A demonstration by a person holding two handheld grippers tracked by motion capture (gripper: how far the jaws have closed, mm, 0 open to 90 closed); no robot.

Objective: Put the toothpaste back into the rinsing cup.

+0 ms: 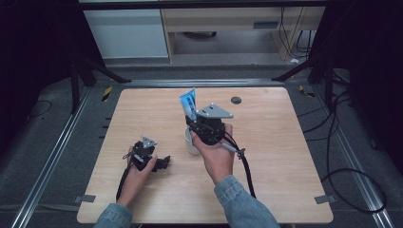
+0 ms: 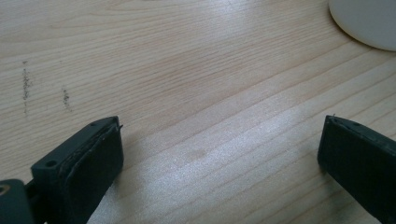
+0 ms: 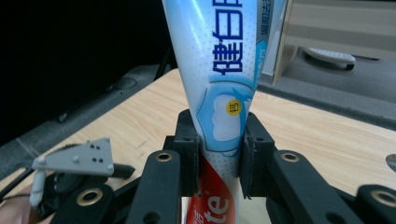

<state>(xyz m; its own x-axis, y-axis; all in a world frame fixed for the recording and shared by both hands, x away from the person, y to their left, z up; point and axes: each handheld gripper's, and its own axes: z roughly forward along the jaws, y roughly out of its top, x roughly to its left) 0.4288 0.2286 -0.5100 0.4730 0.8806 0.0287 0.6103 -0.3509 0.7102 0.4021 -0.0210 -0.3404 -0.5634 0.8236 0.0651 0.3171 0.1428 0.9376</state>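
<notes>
The right gripper (image 1: 196, 119) hangs over the middle of the wooden table (image 1: 266, 142), its jaws clamped on a toothpaste tube (image 1: 188, 101). In the right gripper view the two black pads press the tube (image 3: 224, 93) from both sides at its narrower lower part, where the blue-and-white print gives way to red; the tube's flat crimped end points up and away from the hand. In the high view the tube leans a little to the left above the gripper's grey plate.

Directly beneath that gripper stands a white cup (image 1: 191, 143), partly hidden by the gripper body and the person's right hand (image 1: 217, 159). Whether the tube's lower end touches the cup cannot be told.

The left gripper (image 1: 164, 163) rests low over the table, near its front left part and just left of the cup. Its jaws stand wide apart with only bare wood between them; in the left gripper view the cup's (image 2: 369, 23) rounded white wall shows at the upper right corner, clear of the pads.

A small dark round grommet (image 1: 236, 99) sits in the tabletop toward the far edge, well apart from both grippers. Black cables (image 1: 247, 171) trail from the right gripper back across the table toward the person.
</notes>
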